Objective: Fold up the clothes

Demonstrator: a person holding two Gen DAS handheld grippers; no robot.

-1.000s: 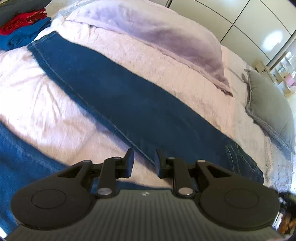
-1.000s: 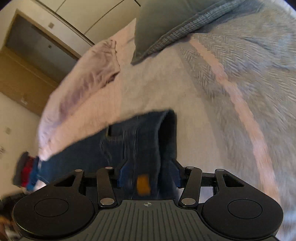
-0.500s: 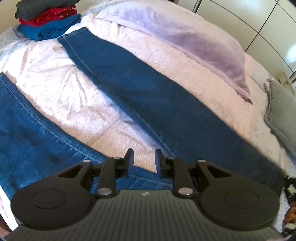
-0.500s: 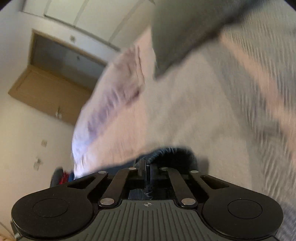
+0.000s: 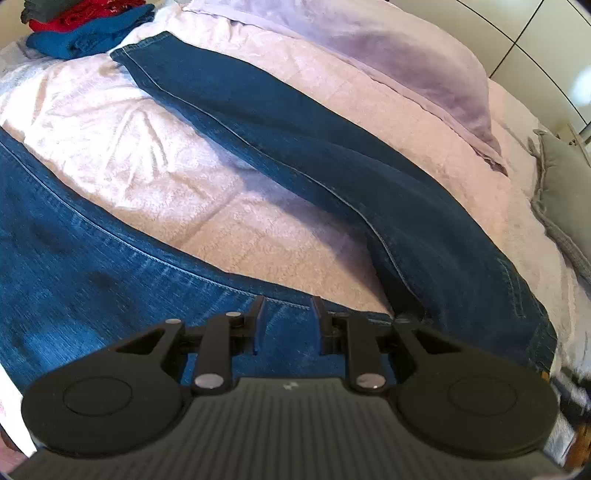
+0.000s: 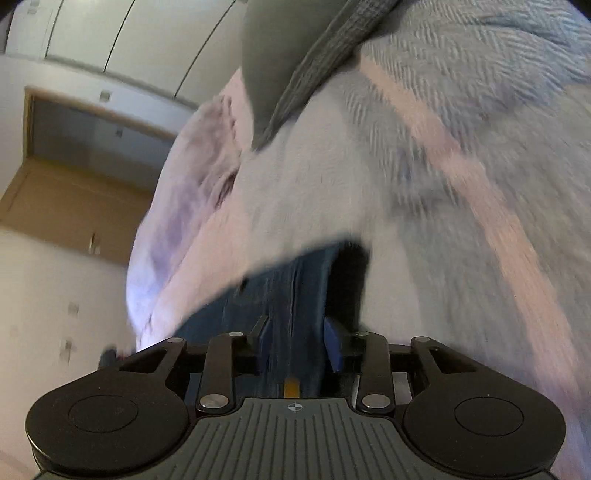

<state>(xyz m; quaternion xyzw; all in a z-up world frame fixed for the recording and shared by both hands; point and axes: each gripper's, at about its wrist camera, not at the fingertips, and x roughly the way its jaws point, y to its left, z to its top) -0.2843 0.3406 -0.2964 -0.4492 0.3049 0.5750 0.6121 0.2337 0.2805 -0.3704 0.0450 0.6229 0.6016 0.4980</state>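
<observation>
Blue jeans lie spread on a pale pink bedspread (image 5: 155, 147), the legs splayed apart. In the left wrist view the far leg (image 5: 295, 147) runs diagonally from upper left to lower right, and the near leg (image 5: 92, 266) fills the lower left. My left gripper (image 5: 286, 306) hangs over the stitched edge of the near leg, its jaws a little apart with nothing pinched. In the blurred right wrist view the waist end of the jeans (image 6: 291, 288) lies between the blue pads of my right gripper (image 6: 295, 325), whose jaws are opening. An orange tag (image 6: 291, 387) shows just behind them.
A lilac pillow (image 5: 406, 62) and a grey pillow (image 5: 565, 177) lie at the head of the bed. A stack of folded clothes (image 5: 85, 26), red and blue, sits at the far left corner. A grey herringbone blanket (image 6: 498, 92) covers the bed to the right of the right gripper.
The left gripper has drifted over the near leg, which now lies under its fingers. The right gripper shut half a second ago and stands apart again, lower, with denim between its pads.
</observation>
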